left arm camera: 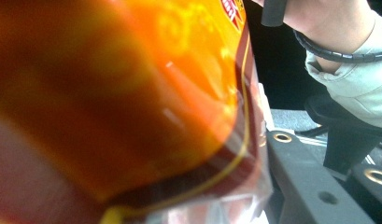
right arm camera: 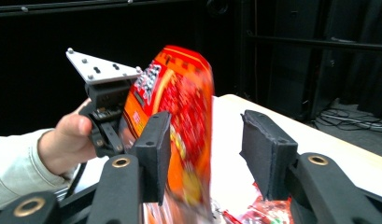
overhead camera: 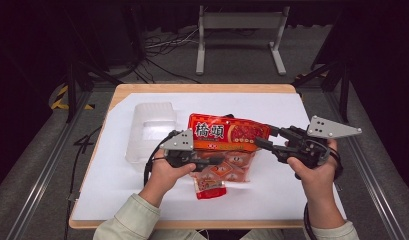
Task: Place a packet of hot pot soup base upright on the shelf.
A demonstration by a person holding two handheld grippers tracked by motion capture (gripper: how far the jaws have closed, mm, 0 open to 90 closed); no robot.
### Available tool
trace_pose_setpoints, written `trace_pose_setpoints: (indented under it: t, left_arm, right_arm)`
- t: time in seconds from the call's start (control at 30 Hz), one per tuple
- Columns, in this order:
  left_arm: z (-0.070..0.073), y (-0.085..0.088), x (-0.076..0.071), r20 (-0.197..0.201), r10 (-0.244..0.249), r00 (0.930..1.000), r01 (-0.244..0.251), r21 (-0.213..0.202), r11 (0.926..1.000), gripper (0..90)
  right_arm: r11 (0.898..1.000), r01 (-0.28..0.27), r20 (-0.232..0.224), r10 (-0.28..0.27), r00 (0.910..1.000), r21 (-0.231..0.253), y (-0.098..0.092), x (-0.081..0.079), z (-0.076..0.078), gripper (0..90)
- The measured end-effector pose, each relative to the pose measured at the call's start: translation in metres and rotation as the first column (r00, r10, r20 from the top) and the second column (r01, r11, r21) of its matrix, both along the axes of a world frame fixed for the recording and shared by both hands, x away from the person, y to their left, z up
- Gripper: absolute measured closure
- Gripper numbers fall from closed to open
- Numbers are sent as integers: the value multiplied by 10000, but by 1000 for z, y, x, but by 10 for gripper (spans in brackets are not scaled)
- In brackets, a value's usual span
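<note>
A red-orange snack bag [overhead camera: 227, 132] with white characters is held up above the white table cover [overhead camera: 292, 190]. Its clear lower part shows small red packets [overhead camera: 227, 170]. My left gripper [overhead camera: 218, 161] is shut on the bag's lower left part. In the left gripper view the bag [left arm camera: 132, 93] presses close against the camera, beside one black finger [left arm camera: 310, 186]. My right gripper [overhead camera: 262, 139] stands open at the bag's right edge. In the right gripper view the bag [right arm camera: 179, 112] hangs between and beyond the open pads [right arm camera: 153, 154], with the left gripper [right arm camera: 107, 121] holding it behind.
A clear plastic container [overhead camera: 151, 131] lies on the cover to the left of the bag. A red packet end [overhead camera: 209, 189] reaches the table in front of my left hand. Small red packets [right arm camera: 263, 212] lie under the right gripper. Cables and a metal stand [overhead camera: 239, 37] are on the floor beyond the table.
</note>
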State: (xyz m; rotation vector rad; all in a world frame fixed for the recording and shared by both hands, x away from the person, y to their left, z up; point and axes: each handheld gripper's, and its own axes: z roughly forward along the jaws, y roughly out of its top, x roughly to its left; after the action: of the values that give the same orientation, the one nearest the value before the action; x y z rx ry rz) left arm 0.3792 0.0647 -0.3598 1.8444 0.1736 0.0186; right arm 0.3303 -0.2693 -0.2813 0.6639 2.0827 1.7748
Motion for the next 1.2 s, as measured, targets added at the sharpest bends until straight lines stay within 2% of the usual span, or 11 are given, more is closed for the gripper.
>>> trace_pose_setpoints:
  t: [0.1, 0.3, 0.43, 0.6, 0.83, 1.07, 1.2]
  left_arm:
    - [4, 9, 1, 31, 159, 9999, -158, -86, 9998, 711]
    - [8, 18, 2, 93, 357, 9993, -354, -248, 9991, 711]
    - [10, 20, 2, 131, 370, 9992, -366, -298, 9989, 711]
    - [11, 20, 1, 146, 326, 9994, -321, -367, 9988, 711]
    - [13, 18, 1, 95, 164, 9998, -160, -366, 9992, 711]
    - [29, 16, -3, 376, 75, 9993, -57, -481, 9988, 711]
    - [38, 19, 0, 531, 262, 9982, -235, -497, 9985, 711]
  right_arm:
    - [9999, 119, 90, -120, 9999, 55, -7, 0, 0, 510]
    - [9982, 588, 116, -586, 9982, -153, -21, 5, -4, 490]
    - [9947, 1004, 110, -1002, 9949, -238, -30, 9, -8, 469]
    - [9906, 1289, 77, -1287, 9917, -455, -36, 13, -12, 452]
    - [9869, 1541, -70, -1546, 9880, -488, -45, 23, -22, 438]
    - [9799, 1874, -185, -1891, 9818, -680, -53, 35, -33, 428]
    - [9764, 2012, -408, -2048, 9780, -789, -56, 43, -42, 427]
